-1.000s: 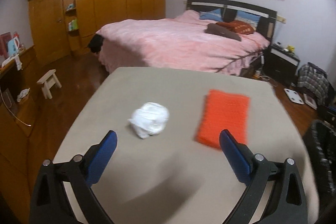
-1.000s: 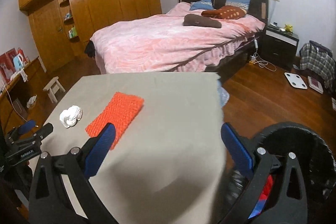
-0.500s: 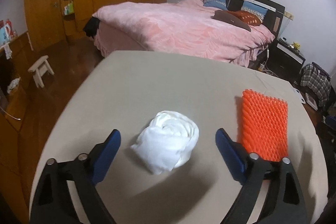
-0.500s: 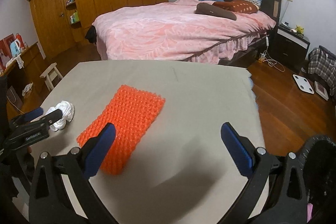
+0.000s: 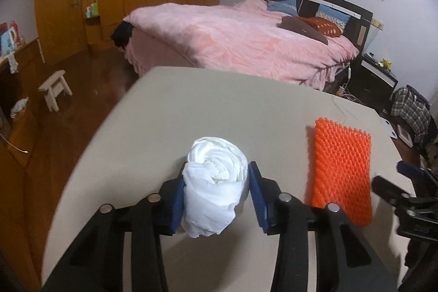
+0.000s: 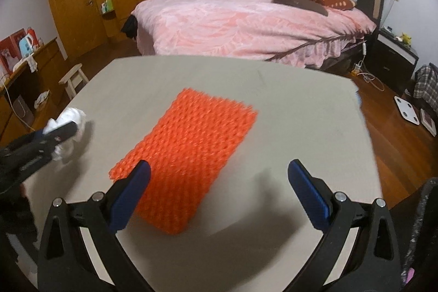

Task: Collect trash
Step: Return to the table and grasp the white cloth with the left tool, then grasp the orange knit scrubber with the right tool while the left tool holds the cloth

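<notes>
A beige table stands in a bedroom, with a pink bed behind it. A crumpled white tissue lies on the near left part of the table and is gripped by the left gripper, whose jaws have just been closing onto it; the blue pads seem pressed against both its sides. An orange foam net lies flat just to the right of the tissue. The right gripper is held wide open over the near end of the net, nothing being clasped.
</notes>
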A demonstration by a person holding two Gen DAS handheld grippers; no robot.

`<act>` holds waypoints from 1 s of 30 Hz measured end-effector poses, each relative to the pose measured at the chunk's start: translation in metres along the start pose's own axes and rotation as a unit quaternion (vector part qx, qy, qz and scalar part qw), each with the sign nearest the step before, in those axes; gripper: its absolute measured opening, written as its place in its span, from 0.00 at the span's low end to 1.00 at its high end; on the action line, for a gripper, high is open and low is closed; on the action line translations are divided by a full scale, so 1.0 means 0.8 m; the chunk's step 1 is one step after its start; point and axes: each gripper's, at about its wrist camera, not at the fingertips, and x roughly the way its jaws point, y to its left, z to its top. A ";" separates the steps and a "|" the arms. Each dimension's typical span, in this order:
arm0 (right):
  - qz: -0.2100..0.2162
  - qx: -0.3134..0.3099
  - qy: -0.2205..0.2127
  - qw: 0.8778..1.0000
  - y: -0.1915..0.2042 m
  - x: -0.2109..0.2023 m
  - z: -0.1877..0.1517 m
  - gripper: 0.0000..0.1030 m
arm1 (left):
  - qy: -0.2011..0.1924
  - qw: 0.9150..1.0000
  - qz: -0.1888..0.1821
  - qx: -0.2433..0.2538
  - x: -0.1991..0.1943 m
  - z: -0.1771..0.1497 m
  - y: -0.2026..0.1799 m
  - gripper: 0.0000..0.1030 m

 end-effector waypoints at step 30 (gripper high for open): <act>0.069 -0.011 -0.022 0.997 0.010 -0.072 0.007 0.11 | -0.048 0.999 0.018 -0.010 -0.135 0.001 -0.025 0.41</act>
